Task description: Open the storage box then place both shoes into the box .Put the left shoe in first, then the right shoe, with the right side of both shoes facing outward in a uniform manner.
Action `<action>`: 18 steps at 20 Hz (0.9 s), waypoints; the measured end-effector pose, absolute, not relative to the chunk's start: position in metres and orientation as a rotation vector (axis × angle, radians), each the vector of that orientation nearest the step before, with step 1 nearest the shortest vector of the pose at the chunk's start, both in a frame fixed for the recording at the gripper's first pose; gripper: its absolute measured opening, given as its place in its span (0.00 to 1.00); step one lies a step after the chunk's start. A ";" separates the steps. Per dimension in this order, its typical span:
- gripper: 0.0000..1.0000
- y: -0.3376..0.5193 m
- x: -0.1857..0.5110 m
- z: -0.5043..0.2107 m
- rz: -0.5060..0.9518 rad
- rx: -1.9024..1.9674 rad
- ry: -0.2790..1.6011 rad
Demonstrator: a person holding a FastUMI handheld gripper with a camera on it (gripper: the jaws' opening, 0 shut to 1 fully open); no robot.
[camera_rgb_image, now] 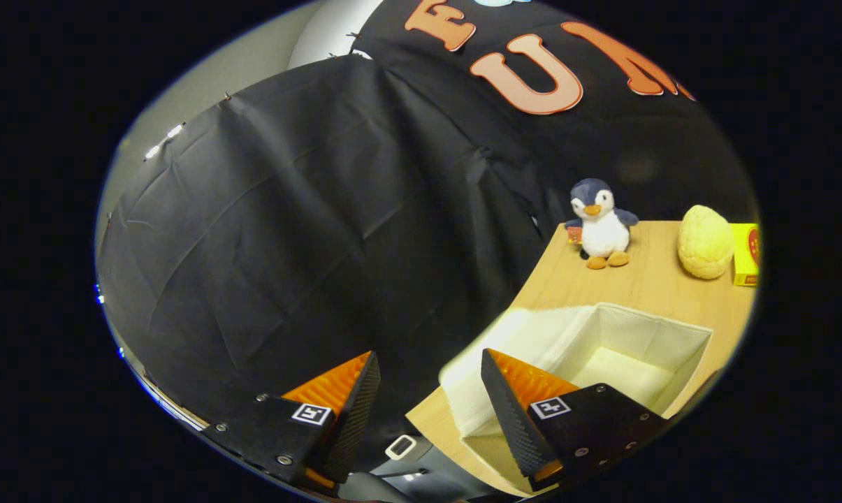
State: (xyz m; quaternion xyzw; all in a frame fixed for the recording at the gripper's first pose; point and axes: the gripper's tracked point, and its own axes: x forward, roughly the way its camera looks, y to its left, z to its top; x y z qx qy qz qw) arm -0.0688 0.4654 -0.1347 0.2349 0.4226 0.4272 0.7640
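While the tool [431, 363] gapes empty, no label reads clearly.

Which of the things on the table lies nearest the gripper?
The open white storage box: the gripper, fingers apart and holding nothing, has one finger over its near wall. The penguin toy and yellow ball sit beyond it.

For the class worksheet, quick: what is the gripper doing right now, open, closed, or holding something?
Gripper: open, fingers spread wide apart, holding nothing; one finger overlaps the near corner of the open white fabric storage box on the light wooden table.
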 end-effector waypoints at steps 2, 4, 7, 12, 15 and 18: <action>0.93 0.433 -0.064 -0.151 0.868 0.463 0.910; 0.96 0.397 -0.061 -0.168 0.797 0.424 0.911; 0.97 0.343 -0.060 -0.193 0.688 0.360 0.913; 0.98 0.255 -0.076 -0.254 0.511 0.254 0.983; 0.98 0.211 -0.088 -0.287 0.406 0.210 1.041; 0.98 0.169 -0.110 -0.319 0.323 0.172 1.100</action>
